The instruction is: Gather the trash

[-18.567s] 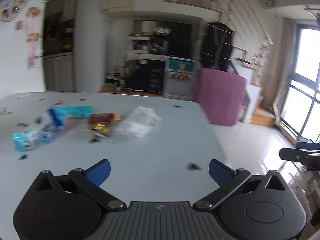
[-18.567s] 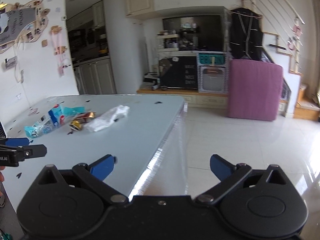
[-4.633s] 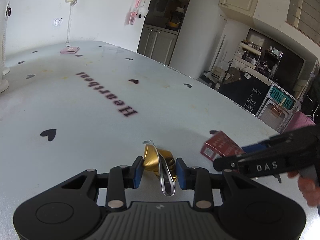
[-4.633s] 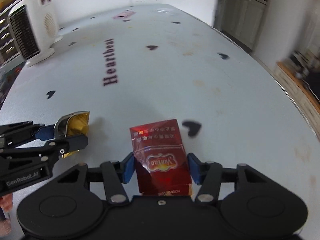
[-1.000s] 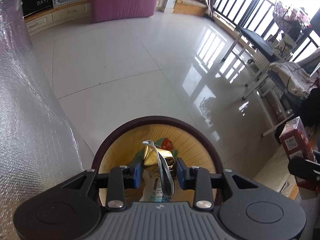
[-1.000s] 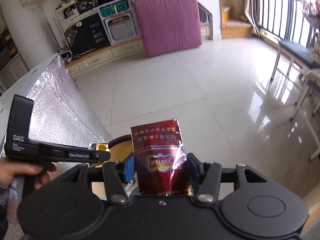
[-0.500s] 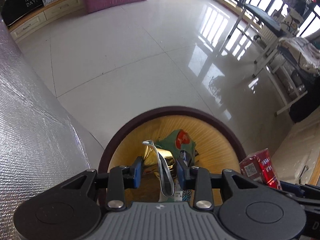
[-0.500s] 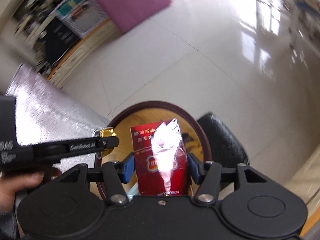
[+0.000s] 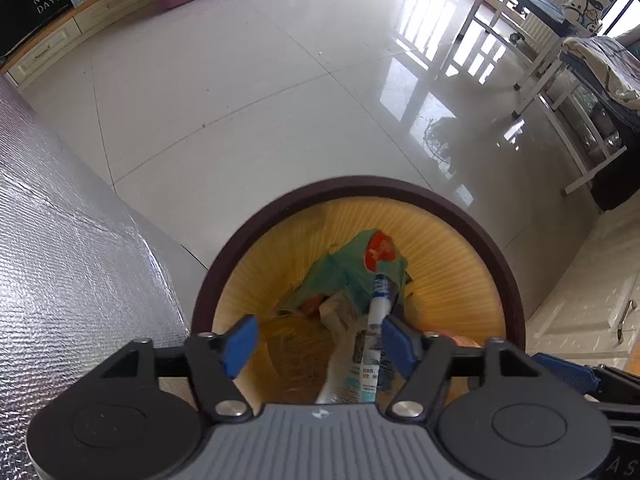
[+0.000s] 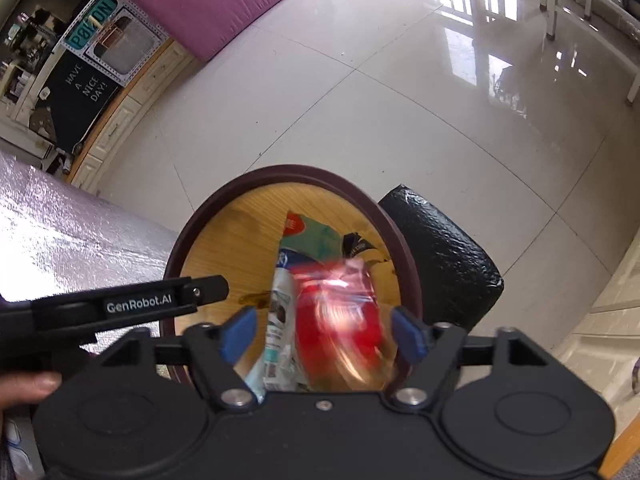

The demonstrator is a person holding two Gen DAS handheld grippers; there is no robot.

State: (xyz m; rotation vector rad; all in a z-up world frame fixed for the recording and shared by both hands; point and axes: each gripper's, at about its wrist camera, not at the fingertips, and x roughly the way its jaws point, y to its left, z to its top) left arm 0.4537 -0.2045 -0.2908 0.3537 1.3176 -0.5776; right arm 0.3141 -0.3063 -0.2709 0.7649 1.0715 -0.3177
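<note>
A round bin with a dark brown rim [image 9: 472,216] and yellow inside stands on the floor below both grippers; it also shows in the right wrist view [image 10: 224,204]. Green wrappers [image 9: 352,268] and a white plastic package [image 9: 372,344] lie in it. My left gripper [image 9: 320,340] is open and empty above the bin. My right gripper [image 10: 320,332] is open; the red cigarette pack [image 10: 336,320] is blurred between its fingers, falling into the bin. The left gripper's arm [image 10: 132,300] crosses the right wrist view at left.
The silver foil-covered table side [image 9: 68,248] stands just left of the bin. A black bag-like object [image 10: 448,256] sits right of the bin. White tiled floor spreads beyond, with a pink mattress [image 10: 204,0] and chair legs [image 9: 532,68] farther off.
Both grippers have opened over the bin. The gold wrapper has left my left gripper. The red pack has come loose from my right gripper and is dropping.
</note>
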